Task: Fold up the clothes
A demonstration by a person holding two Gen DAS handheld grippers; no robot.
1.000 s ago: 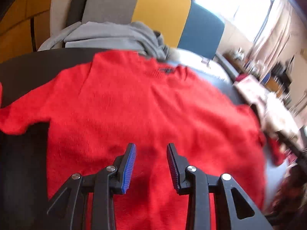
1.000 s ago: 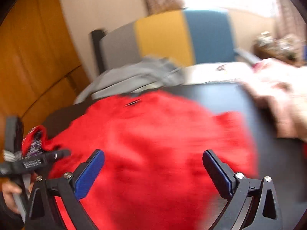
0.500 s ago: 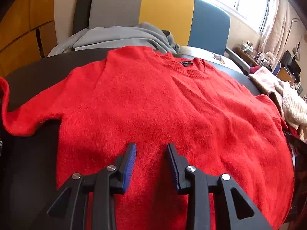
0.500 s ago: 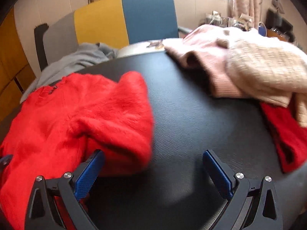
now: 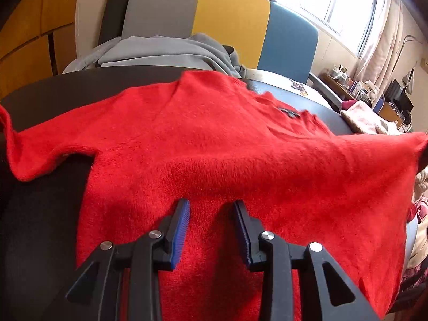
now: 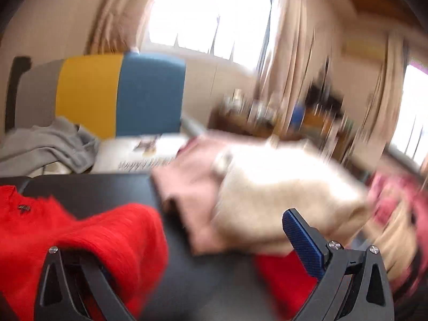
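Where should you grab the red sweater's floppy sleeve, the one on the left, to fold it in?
Probably at the cuff end of the left sleeve of the red sweater. It lies stretched out past the body over the black table, with bare table around it, so fingers coming from the outer left side could slide under its edge.

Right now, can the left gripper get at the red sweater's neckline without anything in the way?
Probably yes. The left gripper hovers open over the red sweater body, and only flat knit lies between it and the neckline. The grey garment sits beyond the table edge, clear of that path.
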